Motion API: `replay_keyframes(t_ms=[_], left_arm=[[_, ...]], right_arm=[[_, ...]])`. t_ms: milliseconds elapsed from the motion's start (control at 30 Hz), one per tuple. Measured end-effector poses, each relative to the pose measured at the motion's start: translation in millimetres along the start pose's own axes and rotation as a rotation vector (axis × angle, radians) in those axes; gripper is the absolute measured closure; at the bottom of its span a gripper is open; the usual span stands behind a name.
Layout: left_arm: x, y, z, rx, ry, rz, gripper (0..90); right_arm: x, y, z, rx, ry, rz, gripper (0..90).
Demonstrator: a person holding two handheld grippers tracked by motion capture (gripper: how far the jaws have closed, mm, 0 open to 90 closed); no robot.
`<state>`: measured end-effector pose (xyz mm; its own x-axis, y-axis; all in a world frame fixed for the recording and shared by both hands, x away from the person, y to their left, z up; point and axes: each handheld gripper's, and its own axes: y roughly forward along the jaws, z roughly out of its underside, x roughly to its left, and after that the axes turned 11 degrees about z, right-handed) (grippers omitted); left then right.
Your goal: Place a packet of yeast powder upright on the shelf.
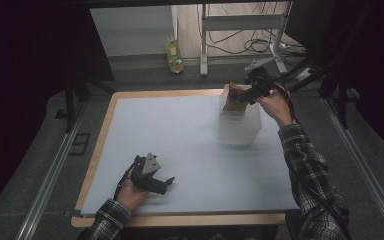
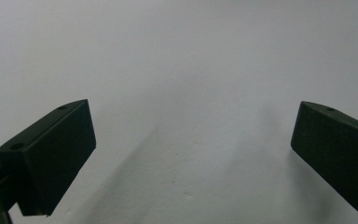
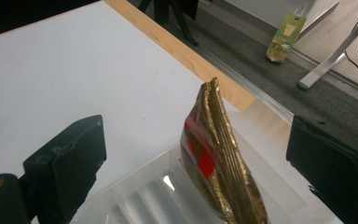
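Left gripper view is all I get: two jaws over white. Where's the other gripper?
Observer: The right gripper is at the table's far right, over a clear bin.
Operator: Holding anything?
Observer: No. Its jaws stand wide apart in the right gripper view; a gold packet stands on edge in the bin between them, untouched.
Operator: And mine?
Observer: The left gripper is open, low over the white sheet near the front left, nothing between its jaws.
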<state>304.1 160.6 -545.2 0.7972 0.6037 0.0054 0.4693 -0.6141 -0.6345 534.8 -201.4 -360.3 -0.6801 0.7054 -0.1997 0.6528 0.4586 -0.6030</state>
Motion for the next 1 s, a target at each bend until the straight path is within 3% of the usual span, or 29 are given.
replay_keyframes(t_ms=[1000], left_arm=[[0.2,0.0,-0.6,0.002,-0.002,-0.008,0.0]], right_arm=[[15.1,-30.7,10.3,-0.034,0.003,-0.010,5.2]])
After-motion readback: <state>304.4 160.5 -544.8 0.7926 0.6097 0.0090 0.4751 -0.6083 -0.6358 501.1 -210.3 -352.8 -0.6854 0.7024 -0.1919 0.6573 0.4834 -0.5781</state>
